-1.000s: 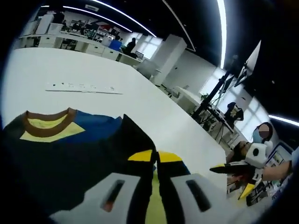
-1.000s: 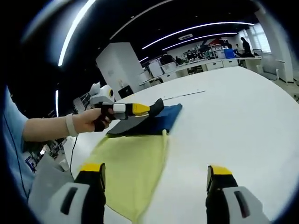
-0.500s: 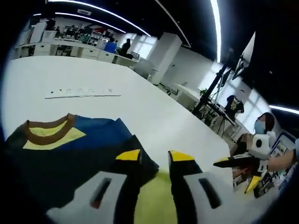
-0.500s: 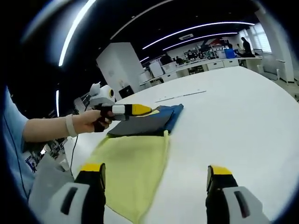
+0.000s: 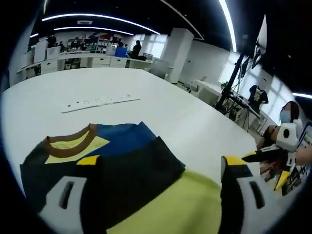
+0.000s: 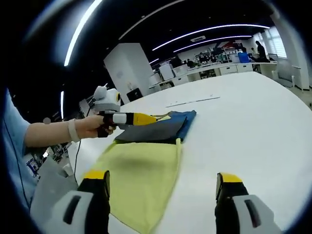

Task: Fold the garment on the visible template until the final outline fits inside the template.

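The garment lies flat on the big white table, folded into a compact dark block with a blue panel and a brown-trimmed neckline with yellow inside it. It sits on the yellow template, covering the template's far end, while the near end stretches bare toward the right gripper.

Seen in the left gripper view, the left gripper hangs just above the garment with its yellow-tipped jaws spread wide, one over the dark fabric near the neckline, the other past the garment's edge over the template. Nothing is between them. In the right gripper view that same tool shows in a hand beside the garment's near corner; from there I cannot quite tell whether its tip touches the cloth.

The right gripper is held back from the garment, at the template's bare end, jaws wide apart and gripping nothing: one jaw is over the yellow sheet, the other over bare table.

Beyond the garment, further across the table, lies a long white power strip. Behind that stand office desks and a white pillar.
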A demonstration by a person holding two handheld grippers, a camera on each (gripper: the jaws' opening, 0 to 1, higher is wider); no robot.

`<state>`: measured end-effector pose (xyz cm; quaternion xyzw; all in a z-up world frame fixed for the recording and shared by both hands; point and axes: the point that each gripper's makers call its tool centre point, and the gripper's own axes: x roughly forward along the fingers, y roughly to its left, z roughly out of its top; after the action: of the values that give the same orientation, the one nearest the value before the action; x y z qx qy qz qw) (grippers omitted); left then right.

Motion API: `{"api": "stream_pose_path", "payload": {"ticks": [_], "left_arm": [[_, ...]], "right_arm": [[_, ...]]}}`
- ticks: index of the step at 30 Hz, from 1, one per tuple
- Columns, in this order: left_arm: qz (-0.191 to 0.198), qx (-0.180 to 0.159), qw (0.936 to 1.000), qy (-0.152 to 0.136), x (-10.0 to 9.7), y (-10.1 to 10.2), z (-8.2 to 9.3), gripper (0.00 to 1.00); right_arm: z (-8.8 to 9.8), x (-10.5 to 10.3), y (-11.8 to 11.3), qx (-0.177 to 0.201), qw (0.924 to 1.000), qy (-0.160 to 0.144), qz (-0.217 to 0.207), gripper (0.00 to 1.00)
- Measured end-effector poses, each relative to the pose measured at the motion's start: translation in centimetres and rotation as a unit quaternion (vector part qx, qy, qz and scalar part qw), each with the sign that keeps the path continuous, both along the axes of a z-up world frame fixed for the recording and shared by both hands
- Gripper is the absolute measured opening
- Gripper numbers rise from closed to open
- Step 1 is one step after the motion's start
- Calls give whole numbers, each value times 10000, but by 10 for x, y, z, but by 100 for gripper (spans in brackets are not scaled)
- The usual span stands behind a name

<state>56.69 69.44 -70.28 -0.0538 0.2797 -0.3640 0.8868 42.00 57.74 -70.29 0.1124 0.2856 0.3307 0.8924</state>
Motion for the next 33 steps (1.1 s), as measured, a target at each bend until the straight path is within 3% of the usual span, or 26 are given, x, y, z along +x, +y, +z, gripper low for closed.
{"api": "stream_pose_path", "payload": {"ticks": [14, 19, 33], "left_arm": [[95, 7, 10000, -18, -12, 39, 6, 97], [119, 148, 9998, -95, -26, 63, 9, 96], [389, 105, 9991, -148, -69, 120, 18, 93]], "right_arm": [[12, 7, 13, -97, 9998, -118, 138, 91], [16, 7, 17, -162, 9996, -146, 193, 91], [33, 3, 22, -284, 9990, -312, 154, 91]]}}
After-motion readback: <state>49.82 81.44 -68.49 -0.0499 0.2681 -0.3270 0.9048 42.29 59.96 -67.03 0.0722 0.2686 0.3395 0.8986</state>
